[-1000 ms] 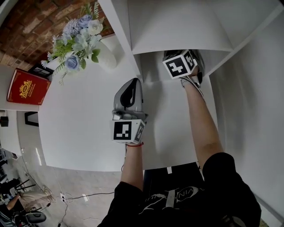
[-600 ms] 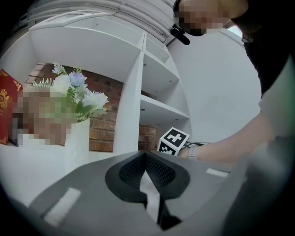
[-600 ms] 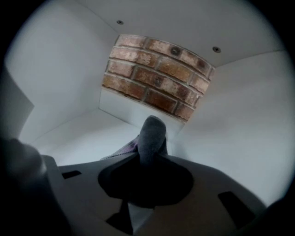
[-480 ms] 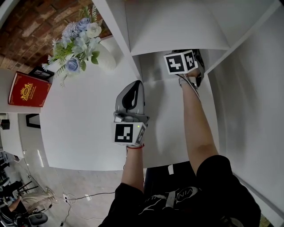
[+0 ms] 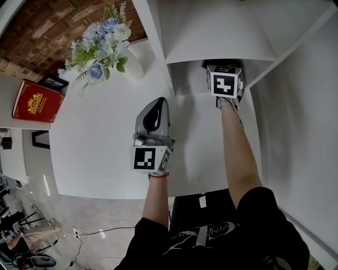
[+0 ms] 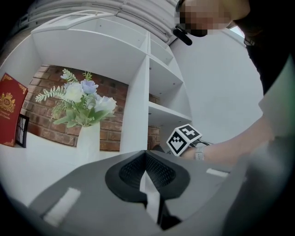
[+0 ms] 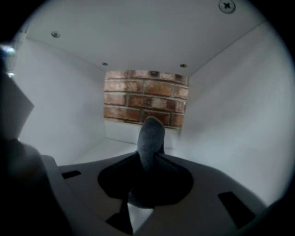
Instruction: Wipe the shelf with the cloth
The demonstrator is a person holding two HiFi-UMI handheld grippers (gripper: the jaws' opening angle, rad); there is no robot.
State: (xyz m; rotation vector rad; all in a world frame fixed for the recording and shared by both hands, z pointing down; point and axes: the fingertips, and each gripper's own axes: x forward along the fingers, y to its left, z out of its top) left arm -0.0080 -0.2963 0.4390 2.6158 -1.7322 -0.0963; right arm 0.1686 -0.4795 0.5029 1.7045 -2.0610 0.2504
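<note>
A white bench (image 5: 95, 142) runs along a brick wall (image 7: 143, 99), and a white shelf (image 5: 211, 31) with open compartments stands along the bench's far edge. The grey cloth (image 7: 150, 138) is inside the lower compartment at the shelf's right end, pinched between the jaws of the right gripper (image 7: 150, 159). A rounded fold of it sticks out past the jaw tips toward the brick at the back. Whether the cloth touches the compartment floor (image 7: 99, 152) cannot be told. White side walls close in on both sides of the gripper, and a white panel with screw heads (image 7: 226, 5) lies just above.

In the head view only this gripper's marker cube (image 5: 226, 83) shows at the compartment's mouth. The right forearm (image 5: 240, 153) stretches across the bench's right side behind it.

The left gripper (image 5: 157, 105) hangs over the middle of the bench, outside the shelf and well apart from the cloth. Its jaws are pressed together with nothing between them. An upright divider (image 5: 158, 42) stands between it and the compartment that holds the cloth.

Left of the divider, near the bench's far edge, a white vase (image 5: 132, 66) holds blue and white flowers (image 5: 100, 42). A red book (image 5: 34, 103) leans upright at the far left corner, with a small dark frame (image 5: 53, 82) beside it. Past the bench's near edge, cables lie on the floor (image 5: 90, 232).
</note>
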